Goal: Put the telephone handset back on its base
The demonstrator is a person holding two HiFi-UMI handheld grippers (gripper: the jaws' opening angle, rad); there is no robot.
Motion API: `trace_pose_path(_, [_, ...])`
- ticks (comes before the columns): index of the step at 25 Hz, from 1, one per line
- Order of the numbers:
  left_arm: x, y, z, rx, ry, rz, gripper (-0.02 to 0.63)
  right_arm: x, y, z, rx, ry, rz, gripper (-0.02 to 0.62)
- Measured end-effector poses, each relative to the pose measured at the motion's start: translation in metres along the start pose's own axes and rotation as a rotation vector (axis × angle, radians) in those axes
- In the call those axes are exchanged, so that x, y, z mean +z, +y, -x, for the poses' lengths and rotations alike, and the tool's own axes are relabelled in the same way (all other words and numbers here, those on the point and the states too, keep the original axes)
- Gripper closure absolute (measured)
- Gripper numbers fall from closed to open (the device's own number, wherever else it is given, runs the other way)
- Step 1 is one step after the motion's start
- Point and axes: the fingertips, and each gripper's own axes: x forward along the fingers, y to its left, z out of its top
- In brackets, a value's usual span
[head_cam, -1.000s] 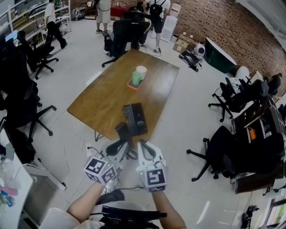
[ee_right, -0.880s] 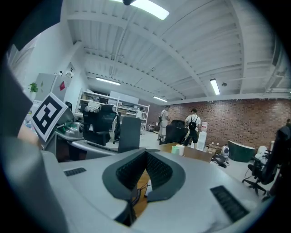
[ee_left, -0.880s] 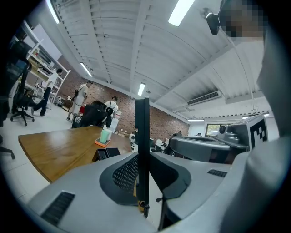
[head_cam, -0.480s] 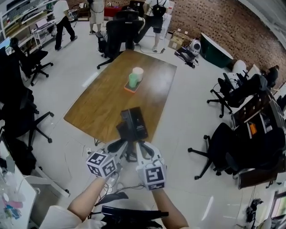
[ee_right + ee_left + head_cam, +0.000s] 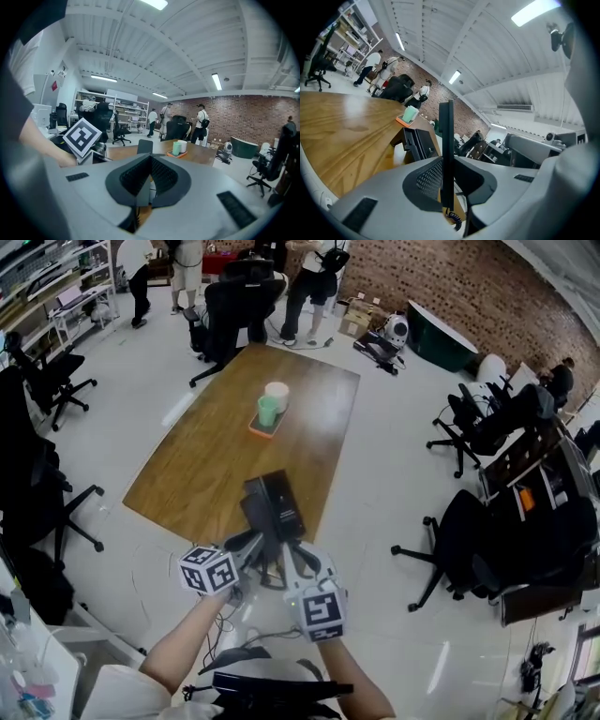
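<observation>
Head view: my left gripper (image 5: 251,544) holds the handset (image 5: 256,515) by the base (image 5: 284,505) at the tabletop's (image 5: 206,460) near edge. Left gripper view: its jaws clamp the handset edge-on. Right gripper view: my right gripper (image 5: 150,158) is closed.

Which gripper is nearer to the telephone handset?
Left. The left gripper is shut on the handset; the right gripper sits just to its right, jaws together.

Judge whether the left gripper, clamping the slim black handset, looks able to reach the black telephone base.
Probably yes: the left gripper hovers close to the black telephone base at the wooden table's near edge; nothing blocks it.
</observation>
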Motion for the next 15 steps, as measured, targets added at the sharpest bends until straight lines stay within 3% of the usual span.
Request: trace_pose_path(15, [-0.012, 0.047, -0.042, -0.057, 0.092, 0.137, 0.543, -0.018, -0.012, -0.016, -0.027, 0.036, -0.033, 0.591])
